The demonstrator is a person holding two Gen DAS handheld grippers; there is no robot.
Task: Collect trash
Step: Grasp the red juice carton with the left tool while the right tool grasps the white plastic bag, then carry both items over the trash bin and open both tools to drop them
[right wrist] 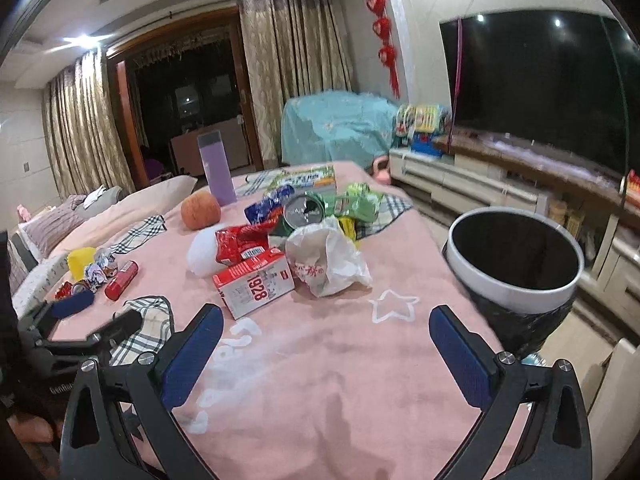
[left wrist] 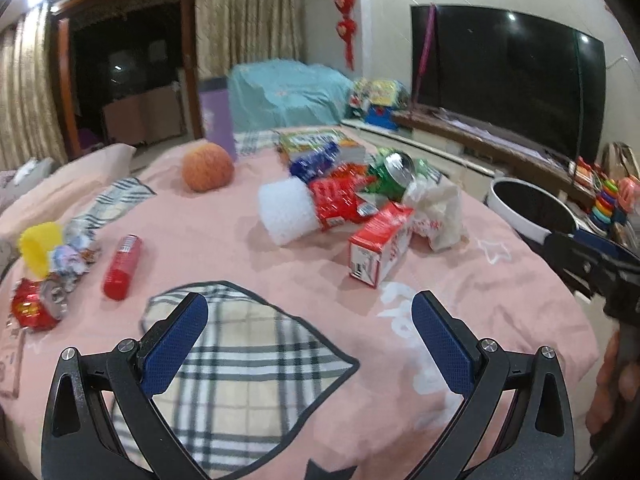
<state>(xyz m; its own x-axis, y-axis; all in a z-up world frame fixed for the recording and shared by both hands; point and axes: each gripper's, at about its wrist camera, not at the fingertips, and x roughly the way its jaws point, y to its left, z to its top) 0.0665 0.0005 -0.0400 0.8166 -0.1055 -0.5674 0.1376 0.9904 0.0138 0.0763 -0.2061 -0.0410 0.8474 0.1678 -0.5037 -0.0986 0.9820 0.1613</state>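
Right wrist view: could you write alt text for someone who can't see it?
Open blue-padded tongs hover empty over a pink bedspread. Ahead lies a trash pile: a red-and-white carton, a crumpled white bag, a green can. A black-lined bin stands right.

A home, plainly a bedroom. Pink-covered bed (right wrist: 320, 360), curtains (right wrist: 296, 76), a big television (right wrist: 540, 80) over a low cabinet (right wrist: 480, 188).
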